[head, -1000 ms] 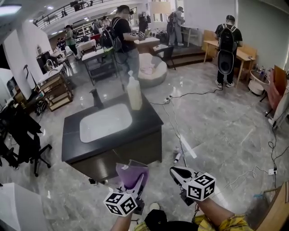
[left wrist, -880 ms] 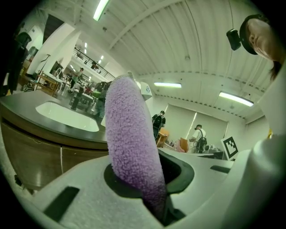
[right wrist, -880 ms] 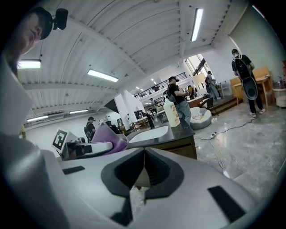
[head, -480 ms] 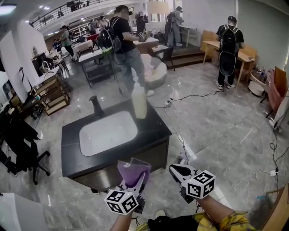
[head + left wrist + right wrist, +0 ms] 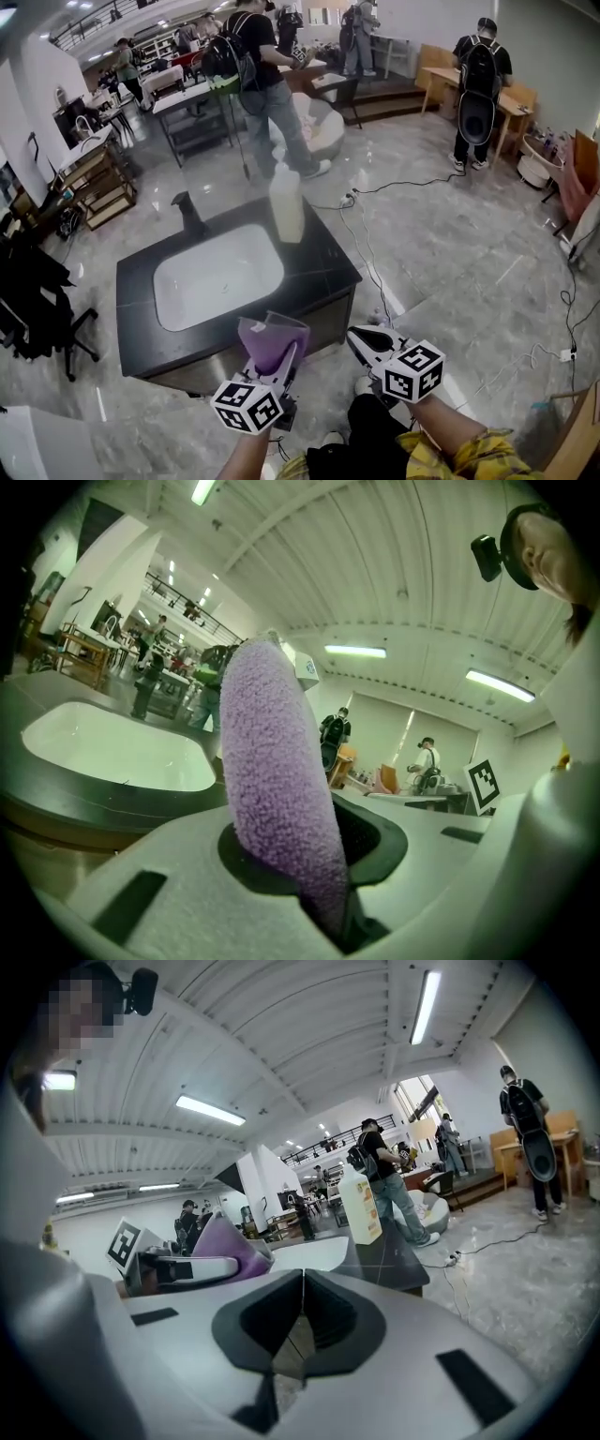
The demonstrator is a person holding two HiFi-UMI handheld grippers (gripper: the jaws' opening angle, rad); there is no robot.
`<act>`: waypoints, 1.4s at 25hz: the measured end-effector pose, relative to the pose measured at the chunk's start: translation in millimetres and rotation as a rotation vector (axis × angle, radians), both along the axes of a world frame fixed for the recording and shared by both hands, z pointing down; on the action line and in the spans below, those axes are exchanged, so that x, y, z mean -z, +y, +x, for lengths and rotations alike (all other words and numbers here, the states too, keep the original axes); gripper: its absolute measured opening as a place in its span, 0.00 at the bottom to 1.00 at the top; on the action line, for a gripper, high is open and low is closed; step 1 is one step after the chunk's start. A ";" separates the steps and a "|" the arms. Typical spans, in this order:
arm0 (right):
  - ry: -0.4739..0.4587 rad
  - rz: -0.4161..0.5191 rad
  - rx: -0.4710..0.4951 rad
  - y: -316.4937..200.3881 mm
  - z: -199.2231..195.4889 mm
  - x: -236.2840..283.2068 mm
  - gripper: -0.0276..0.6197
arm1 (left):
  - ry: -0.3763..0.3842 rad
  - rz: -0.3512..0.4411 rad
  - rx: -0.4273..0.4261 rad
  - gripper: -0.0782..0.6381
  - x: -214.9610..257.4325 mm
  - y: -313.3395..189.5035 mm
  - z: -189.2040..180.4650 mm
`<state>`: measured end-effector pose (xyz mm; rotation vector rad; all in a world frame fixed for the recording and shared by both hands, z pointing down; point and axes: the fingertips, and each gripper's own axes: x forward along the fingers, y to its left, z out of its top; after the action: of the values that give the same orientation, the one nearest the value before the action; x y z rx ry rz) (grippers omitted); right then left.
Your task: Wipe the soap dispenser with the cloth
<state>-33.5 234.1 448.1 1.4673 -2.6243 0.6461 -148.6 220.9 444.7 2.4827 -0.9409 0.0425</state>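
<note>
Left gripper (image 5: 286, 356) and right gripper (image 5: 360, 339) have advanced toward the worktop (image 5: 319, 272), which now fills more of the head view. Soap dispenser (image 5: 286, 204) stands upright on the far right part of the worktop, just beside the sink (image 5: 217, 275), well apart from both grippers. Purple cloth (image 5: 271, 339) is clamped in the left gripper and stands up out of its jaws, near the worktop's front edge. Right gripper jaws are fully together with nothing between them; it is level with the left gripper, over the floor.
</note>
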 end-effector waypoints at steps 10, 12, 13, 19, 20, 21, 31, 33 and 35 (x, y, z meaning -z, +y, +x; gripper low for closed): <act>-0.020 0.013 0.095 -129.4 50.7 7.4 0.05 | -0.016 0.011 0.114 0.19 7.0 -116.4 49.8; -0.018 0.019 0.121 -151.9 61.4 11.1 0.05 | -0.017 0.013 0.139 0.19 10.5 -138.8 61.0; -0.018 0.020 0.130 -162.8 66.9 12.1 0.05 | -0.013 0.012 0.153 0.19 11.9 -149.4 65.6; -0.026 0.031 0.191 -219.8 100.4 17.5 0.05 | -0.014 0.043 0.231 0.19 23.6 -203.7 97.3; -0.030 0.032 0.205 -226.5 106.0 19.2 0.05 | -0.015 0.049 0.243 0.19 27.5 -210.6 103.4; -0.033 0.032 0.219 -232.6 110.7 20.4 0.05 | -0.015 0.053 0.255 0.19 31.1 -216.9 108.4; -0.059 0.016 0.295 -275.5 118.2 12.5 0.05 | 0.023 0.050 0.315 0.19 37.7 -253.5 123.2; -0.060 0.009 0.298 -282.7 116.6 8.6 0.05 | 0.021 0.052 0.304 0.19 39.3 -260.2 124.5; -0.066 0.004 0.295 -290.7 113.1 5.9 0.05 | 0.023 0.060 0.292 0.19 43.4 -269.0 123.2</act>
<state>79.6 -56.6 442.2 1.0428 -2.8122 0.6667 -25.4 -48.1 401.3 2.3678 -1.3015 -0.1116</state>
